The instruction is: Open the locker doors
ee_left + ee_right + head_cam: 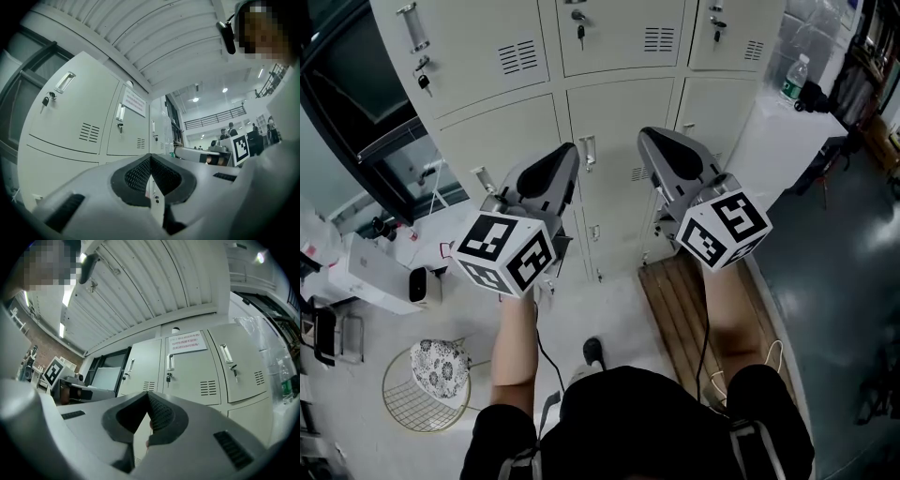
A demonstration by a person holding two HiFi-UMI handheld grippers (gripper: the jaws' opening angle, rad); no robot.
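Observation:
A bank of cream lockers (614, 122) fills the top of the head view, and every door I can see is closed. The upper doors have metal handles (414, 26) with keys (580, 33) in the locks. My left gripper (570, 150) and right gripper (645, 134) are side by side in front of the lower middle door, short of it and touching nothing. Both are shut and empty. In the left gripper view the left gripper (150, 159) faces the upper doors (70, 112). In the right gripper view the right gripper (149, 397) faces a door with a notice (187, 342).
A wooden slatted bench (684, 309) lies on the floor below the right gripper. A wire basket (422, 384) and a white box (370, 272) sit at the lower left. A water bottle (795, 80) stands on a white table (778, 141) to the right of the lockers.

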